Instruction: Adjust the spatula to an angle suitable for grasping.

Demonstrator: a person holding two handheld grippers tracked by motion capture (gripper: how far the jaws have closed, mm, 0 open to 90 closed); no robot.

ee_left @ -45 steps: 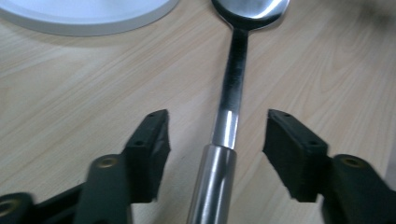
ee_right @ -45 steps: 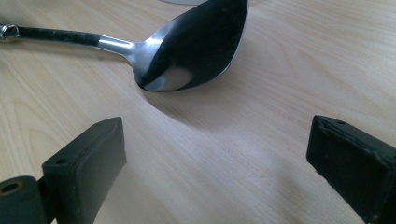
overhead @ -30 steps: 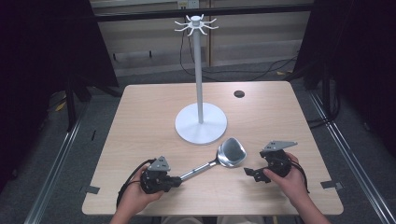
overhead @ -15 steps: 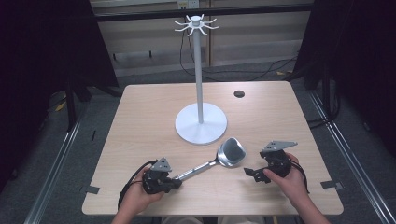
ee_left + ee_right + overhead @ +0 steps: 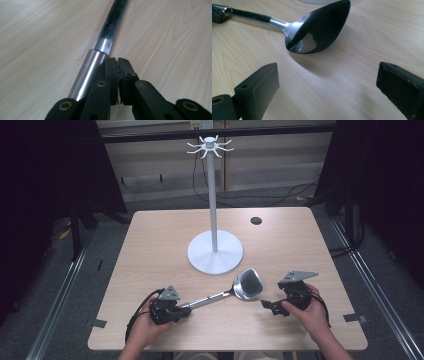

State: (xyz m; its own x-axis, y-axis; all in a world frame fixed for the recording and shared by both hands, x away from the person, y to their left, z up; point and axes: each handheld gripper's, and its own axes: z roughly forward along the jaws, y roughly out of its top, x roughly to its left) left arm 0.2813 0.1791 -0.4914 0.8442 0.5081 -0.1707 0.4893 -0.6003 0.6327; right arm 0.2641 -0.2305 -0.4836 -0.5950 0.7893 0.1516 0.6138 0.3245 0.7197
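- Ladle (image 5: 235,291): a polished steel piece lying flat on the counter (image 5: 150,250), its bowl just in front of the white stand's (image 5: 215,251) round base and its handle running back toward the person's left.
- It looks rigid and fairly weighty at the bowl end, and slick; I judge the round handle grip the best place to hold, though smooth metal may twist between flat pads.
- Left claw (image 5: 117,65): its jaws are pressed together with nothing between them, resting just beside the handle's thick end and touching its side.
- Right claw (image 5: 327,87): its jaws stand wide apart and empty, facing the bowl from near, not touching.
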